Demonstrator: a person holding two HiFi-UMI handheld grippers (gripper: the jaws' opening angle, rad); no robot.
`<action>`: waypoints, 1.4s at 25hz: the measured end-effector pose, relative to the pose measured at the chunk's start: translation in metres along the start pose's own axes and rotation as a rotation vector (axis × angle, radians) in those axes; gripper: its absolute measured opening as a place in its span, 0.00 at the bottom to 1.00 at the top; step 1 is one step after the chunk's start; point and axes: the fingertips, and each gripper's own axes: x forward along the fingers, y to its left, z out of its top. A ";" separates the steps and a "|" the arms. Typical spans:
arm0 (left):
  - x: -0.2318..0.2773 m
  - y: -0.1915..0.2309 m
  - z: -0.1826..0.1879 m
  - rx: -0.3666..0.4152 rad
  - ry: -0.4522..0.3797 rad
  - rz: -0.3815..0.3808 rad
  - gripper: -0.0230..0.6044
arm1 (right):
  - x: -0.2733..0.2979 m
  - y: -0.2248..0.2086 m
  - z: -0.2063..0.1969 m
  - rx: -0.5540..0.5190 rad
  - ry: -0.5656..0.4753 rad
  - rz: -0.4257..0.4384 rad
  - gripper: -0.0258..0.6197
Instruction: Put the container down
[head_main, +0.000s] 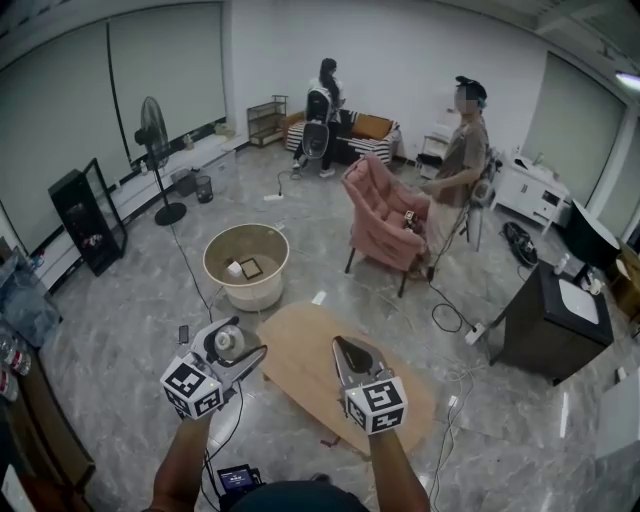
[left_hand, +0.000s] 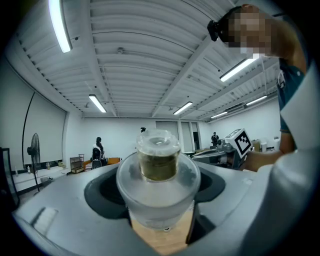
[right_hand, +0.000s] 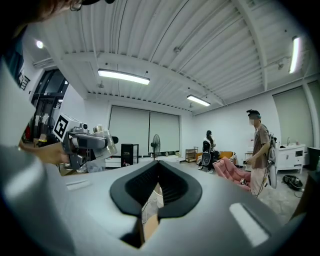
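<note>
Frosted plastic sits between the jaws of your left hand-held gripper (head_main: 243, 352): they are clenched on the container (left_hand: 158, 170), a cloudy jar with a clear cap and something brownish inside. It hangs in the air, not resting on anything. Your right hand-held gripper (right_hand: 159, 192) is off to the right of it, pads pressed together with nothing between them. The wooden counter (head_main: 300, 365) lies below and mostly to the right of the left hand-held gripper. From the head view the container looks to be over the counter's near-left edge, and I cannot tell whether it is fully inside that edge. That is the main risk: lower it straight down from here and it may land half on the rim and roll off to the floor. The left hand-held gripper also points upward, with ceiling filling its view, so the container is probably tilted. Release before its base is flat and it could topple. Opening the jaws while it is high would simply drop it.
</note>
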 end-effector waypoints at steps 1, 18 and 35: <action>0.005 0.000 0.001 0.001 0.002 0.004 0.57 | 0.001 -0.005 0.001 0.003 -0.004 0.005 0.05; 0.080 0.042 -0.012 -0.020 -0.017 -0.105 0.57 | 0.049 -0.047 -0.011 0.018 0.024 -0.074 0.05; 0.163 0.167 -0.023 -0.048 -0.061 -0.360 0.57 | 0.164 -0.069 -0.009 0.045 0.058 -0.311 0.05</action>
